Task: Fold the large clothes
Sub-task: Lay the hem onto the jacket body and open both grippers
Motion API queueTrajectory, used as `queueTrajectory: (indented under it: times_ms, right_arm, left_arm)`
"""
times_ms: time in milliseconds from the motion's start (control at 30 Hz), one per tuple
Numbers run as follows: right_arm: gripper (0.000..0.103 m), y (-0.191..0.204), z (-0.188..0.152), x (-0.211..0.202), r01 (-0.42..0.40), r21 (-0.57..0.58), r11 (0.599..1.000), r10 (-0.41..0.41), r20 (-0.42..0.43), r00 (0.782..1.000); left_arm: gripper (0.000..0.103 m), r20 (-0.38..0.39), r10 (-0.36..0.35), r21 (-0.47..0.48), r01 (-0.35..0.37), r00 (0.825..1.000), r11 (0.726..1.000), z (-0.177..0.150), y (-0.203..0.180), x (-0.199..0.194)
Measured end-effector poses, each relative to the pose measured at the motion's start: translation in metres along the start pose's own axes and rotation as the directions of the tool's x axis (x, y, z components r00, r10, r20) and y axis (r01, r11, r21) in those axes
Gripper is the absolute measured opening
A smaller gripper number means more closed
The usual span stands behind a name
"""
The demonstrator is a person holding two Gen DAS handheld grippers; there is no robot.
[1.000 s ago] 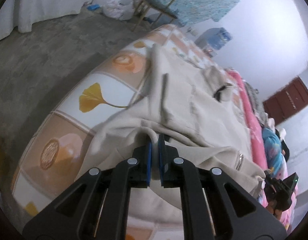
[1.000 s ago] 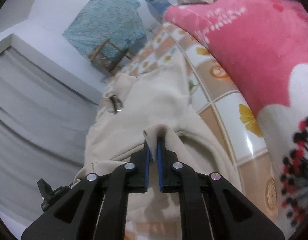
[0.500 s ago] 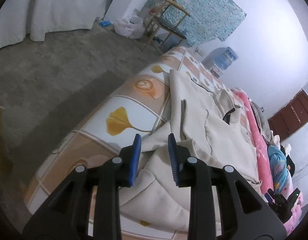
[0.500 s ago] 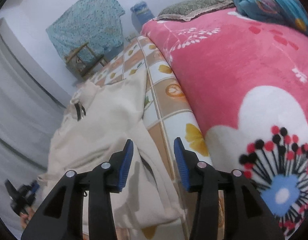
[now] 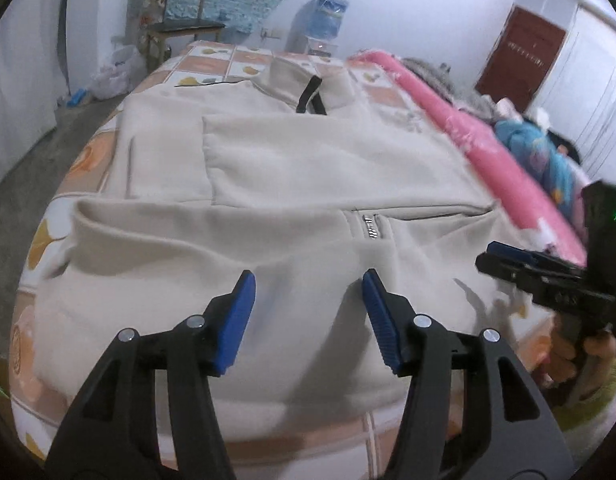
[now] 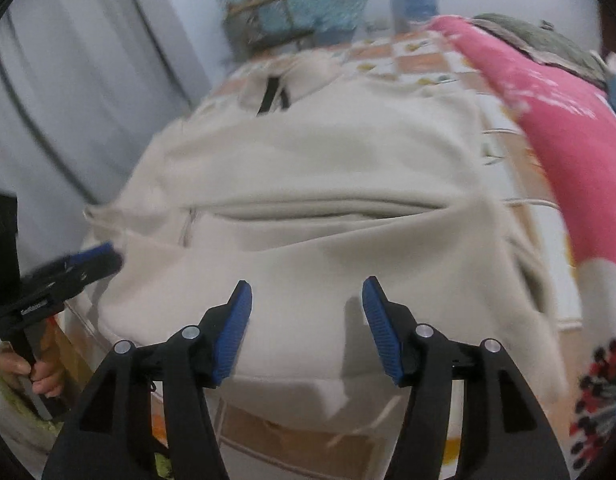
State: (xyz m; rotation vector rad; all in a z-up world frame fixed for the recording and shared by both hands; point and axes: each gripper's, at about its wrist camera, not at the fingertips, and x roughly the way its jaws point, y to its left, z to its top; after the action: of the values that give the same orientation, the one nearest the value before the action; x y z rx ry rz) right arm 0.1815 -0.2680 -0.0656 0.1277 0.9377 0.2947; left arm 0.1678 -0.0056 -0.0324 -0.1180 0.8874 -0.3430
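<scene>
A large cream zip-up jacket [image 5: 291,184] lies spread on the tiled orange-and-white bedsheet [image 5: 211,60], its lower part folded up over the body, zipper [image 5: 372,228] showing at the fold. My left gripper [image 5: 308,292] hovers over the near folded edge; its jaws are opening and nothing is between them. In the right wrist view the same jacket [image 6: 320,168] fills the middle. My right gripper [image 6: 305,300] hangs over its near hem, jaws opening, nothing held. Each gripper shows in the other's view: the right gripper [image 5: 508,260] at the right edge, the left gripper [image 6: 95,260] at the left edge.
A pink flowered blanket [image 5: 488,140] runs along the bed's right side, also as the blanket [image 6: 556,112]. A wooden chair [image 5: 175,28], a water bottle [image 5: 324,12] and a dark red door [image 5: 520,52] stand at the far wall. Grey floor [image 5: 27,160] lies left of the bed.
Both grippers let go of the cream fabric they were pinching and opened wide. Both views rolled upright and swung across to face the jacket squarely from its near edge.
</scene>
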Motion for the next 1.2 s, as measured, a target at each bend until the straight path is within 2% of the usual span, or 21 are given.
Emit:
queueTrajectory:
  times_ms: [33, 67, 100, 133, 167, 200, 300, 400, 467, 500, 533, 667, 767, 833, 967, 1067, 1200]
  right_arm:
    - [0.056, 0.003, 0.0, 0.004, 0.01, -0.012, 1.0, -0.01, -0.013, 1.0]
    - [0.054, 0.005, -0.001, 0.013, 0.04, -0.019, 0.999, -0.041, -0.039, 0.998]
    - [0.04, 0.006, -0.001, 0.014, 0.065, -0.033, 0.997, -0.066, -0.032, 0.997]
    - [0.029, 0.009, -0.001, 0.015, 0.111, -0.063, 0.992, -0.113, -0.029, 0.993]
    - [0.008, 0.01, 0.0, 0.015, 0.131, -0.075, 0.988, -0.134, -0.029, 0.991]
    - [0.004, 0.008, 0.0, 0.016, 0.116, -0.071, 0.991, -0.119, -0.034, 0.992]
    - [0.002, 0.008, 0.001, 0.008, 0.126, -0.064, 0.99, -0.127, -0.007, 0.992]
    - [0.002, 0.018, 0.008, -0.022, 0.157, -0.067, 0.985, -0.15, 0.107, 0.983]
    - [0.002, 0.023, 0.016, -0.037, 0.179, -0.062, 0.982, -0.165, 0.183, 0.969]
    - [0.002, 0.023, 0.019, -0.035, 0.182, -0.059, 0.981, -0.168, 0.193, 0.967]
    - [0.002, 0.021, 0.02, -0.03, 0.185, -0.057, 0.981, -0.171, 0.191, 0.966]
    - [0.002, 0.007, 0.018, 0.02, 0.22, -0.053, 0.974, -0.213, 0.112, 0.971]
    - [0.002, 0.015, 0.014, 0.027, 0.261, -0.085, 0.962, -0.25, 0.127, 0.96]
    - [0.002, 0.017, 0.014, 0.029, 0.276, -0.095, 0.956, -0.263, 0.13, 0.956]
    - [0.002, 0.016, 0.012, 0.027, 0.261, -0.092, 0.961, -0.249, 0.125, 0.96]
    - [0.002, 0.013, 0.015, 0.029, 0.257, -0.093, 0.962, -0.245, 0.123, 0.962]
    - [0.002, 0.016, 0.014, 0.031, 0.272, -0.107, 0.956, -0.258, 0.126, 0.958]
  left_arm:
    - [0.047, -0.005, 0.02, 0.016, -0.02, 1.0, 1.0, -0.001, -0.003, 0.003]
    - [0.028, -0.014, 0.057, 0.045, -0.056, 0.998, 0.997, -0.002, -0.007, 0.01]
    - [0.018, -0.028, 0.093, 0.075, -0.091, 0.995, 0.993, -0.003, -0.01, 0.017]
    - [0.016, -0.034, 0.106, 0.091, -0.103, 0.994, 0.991, -0.005, -0.013, 0.022]
    - [0.009, -0.022, 0.116, 0.108, -0.113, 0.993, 0.988, -0.009, -0.015, 0.019]
    - [0.006, -0.005, 0.133, 0.141, -0.131, 0.991, 0.981, -0.01, -0.019, 0.017]
    - [0.005, 0.098, 0.157, 0.194, -0.173, 0.983, 0.965, -0.009, -0.027, -0.006]
    - [0.005, 0.232, 0.14, 0.191, -0.186, 0.963, 0.964, 0.003, -0.032, -0.038]
    - [0.005, 0.277, 0.152, 0.194, -0.211, 0.949, 0.958, 0.01, -0.035, -0.039]
    - [0.005, 0.287, 0.173, 0.204, -0.237, 0.942, 0.95, 0.011, -0.037, -0.034]
    - [0.005, 0.285, 0.201, 0.217, -0.268, 0.937, 0.939, 0.012, -0.037, -0.021]
    - [0.005, 0.223, 0.257, 0.239, -0.308, 0.94, 0.921, 0.004, -0.033, 0.026]
    - [0.006, 0.229, 0.274, 0.249, -0.328, 0.934, 0.911, 0.002, -0.033, 0.031]
    - [0.01, 0.219, 0.273, 0.251, -0.325, 0.937, 0.912, 0.003, -0.032, 0.029]
    - [0.021, 0.202, 0.22, 0.2, -0.26, 0.954, 0.945, 0.006, -0.018, 0.004]
    - [0.021, 0.209, 0.192, 0.125, -0.221, 0.959, 0.967, 0.007, 0.005, -0.022]
    - [0.02, 0.175, 0.184, 0.032, -0.193, 0.967, 0.981, -0.007, 0.045, -0.053]
